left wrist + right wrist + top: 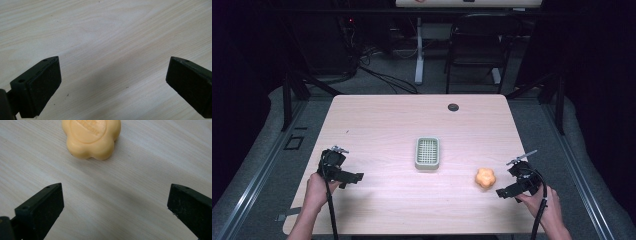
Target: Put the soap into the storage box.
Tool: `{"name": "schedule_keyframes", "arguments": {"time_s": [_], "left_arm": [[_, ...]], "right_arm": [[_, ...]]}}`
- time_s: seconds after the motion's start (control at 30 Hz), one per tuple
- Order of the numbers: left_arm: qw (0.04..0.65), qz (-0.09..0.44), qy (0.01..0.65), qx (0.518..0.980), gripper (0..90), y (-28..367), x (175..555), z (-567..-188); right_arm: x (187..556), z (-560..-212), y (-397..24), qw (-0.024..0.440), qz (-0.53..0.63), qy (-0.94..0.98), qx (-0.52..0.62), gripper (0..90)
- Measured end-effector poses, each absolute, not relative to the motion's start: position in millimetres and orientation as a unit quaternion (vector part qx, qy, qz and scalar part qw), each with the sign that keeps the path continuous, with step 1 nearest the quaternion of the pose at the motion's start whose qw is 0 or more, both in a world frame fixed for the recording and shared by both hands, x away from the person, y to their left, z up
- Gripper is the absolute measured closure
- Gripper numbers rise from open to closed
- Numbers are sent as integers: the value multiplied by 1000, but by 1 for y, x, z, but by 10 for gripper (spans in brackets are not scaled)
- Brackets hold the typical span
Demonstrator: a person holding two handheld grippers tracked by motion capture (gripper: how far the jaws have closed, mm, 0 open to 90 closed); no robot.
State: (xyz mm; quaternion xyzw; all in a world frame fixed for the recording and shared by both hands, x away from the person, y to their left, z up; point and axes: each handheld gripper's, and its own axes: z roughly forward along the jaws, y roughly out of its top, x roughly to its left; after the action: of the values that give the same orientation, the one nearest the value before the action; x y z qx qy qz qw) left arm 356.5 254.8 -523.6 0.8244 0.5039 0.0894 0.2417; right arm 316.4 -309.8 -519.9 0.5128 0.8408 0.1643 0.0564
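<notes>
While your right tool (508, 186) sits at the lower right of the high view, its two black jaws stand wide apart with nothing between them, and the flower-shaped soap (485, 178) lies on the tabletop (382, 125) just to the left of it, near but not touching. From the right tool's own view (115, 202) you see the soap (91, 137) at the top centre of the frame, ahead of the jaws and apart from both of them. It is a pale orange-yellow piece with a scalloped outline of rounded lobes, thick smooth sides, and a raised round disc on its upper face; that disc carries embossed lettering too small and blurred to read. It rests flat on the light wood grain and throws a soft shadow along its lower edge. Your left tool (343, 176) is at the lower left of the high view, well apart from the soap, and in its own view (113, 75) its jaws are likewise spread wide over bare wood, gripping nothing. Between your two hands, near the middle of the high view, stands a small grey-green basket (427, 153) with a gridded floor, up and to the left of the soap and apart from it.
</notes>
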Motion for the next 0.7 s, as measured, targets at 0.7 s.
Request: {"name": "schedule_keyframes", "arguments": {"time_s": [0.7], "left_arm": [[244,85,504,824,0,255,356,-523]], "right_arm": [[321,-516,-306,59,157,848,503,0]]}}
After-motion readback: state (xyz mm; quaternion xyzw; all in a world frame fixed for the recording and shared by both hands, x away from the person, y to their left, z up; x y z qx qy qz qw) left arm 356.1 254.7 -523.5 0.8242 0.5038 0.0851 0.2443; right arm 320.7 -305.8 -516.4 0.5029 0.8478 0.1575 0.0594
